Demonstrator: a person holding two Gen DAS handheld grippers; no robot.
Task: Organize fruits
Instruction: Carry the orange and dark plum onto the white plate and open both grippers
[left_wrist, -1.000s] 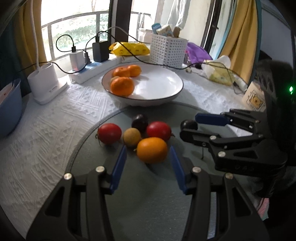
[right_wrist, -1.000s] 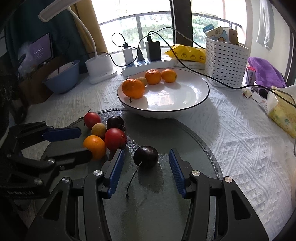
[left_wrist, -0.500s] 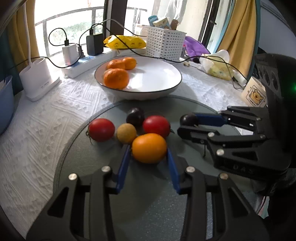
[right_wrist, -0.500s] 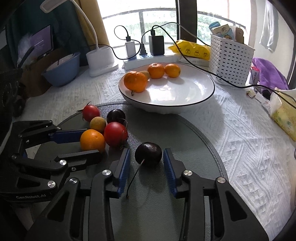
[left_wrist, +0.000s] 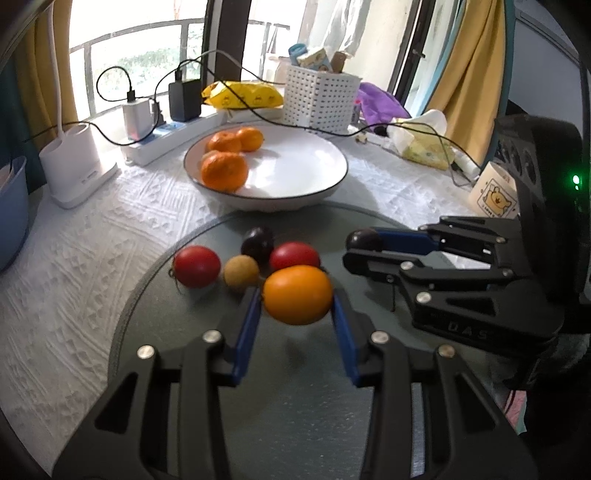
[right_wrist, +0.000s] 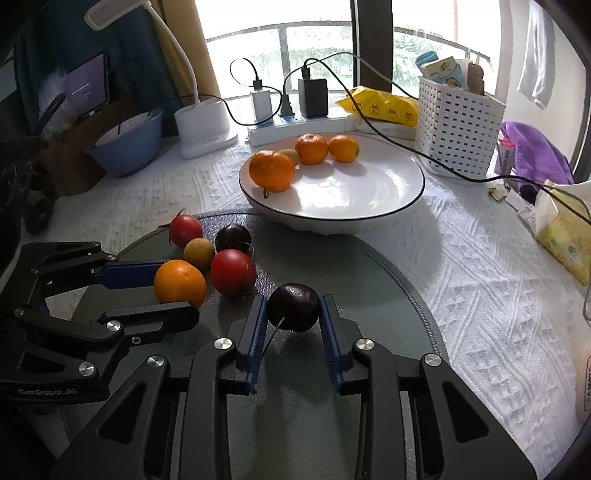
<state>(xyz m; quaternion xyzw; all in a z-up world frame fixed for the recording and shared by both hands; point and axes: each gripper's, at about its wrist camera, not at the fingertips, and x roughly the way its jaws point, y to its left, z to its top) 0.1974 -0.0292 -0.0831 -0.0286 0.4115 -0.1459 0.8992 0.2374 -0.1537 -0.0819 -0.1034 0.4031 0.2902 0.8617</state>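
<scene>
An orange sits clamped between the blue pads of the left gripper, over the round grey mat. The right gripper, level and pointing toward the white bowl, is closed on a dark cherry whose stem hangs down. Two red tomatoes, a tan longan and a second dark cherry lie clustered on the mat. Only the right wrist view shows the lamp head, a screen and a small tan fruit among the bowl's three mandarins.
</scene>
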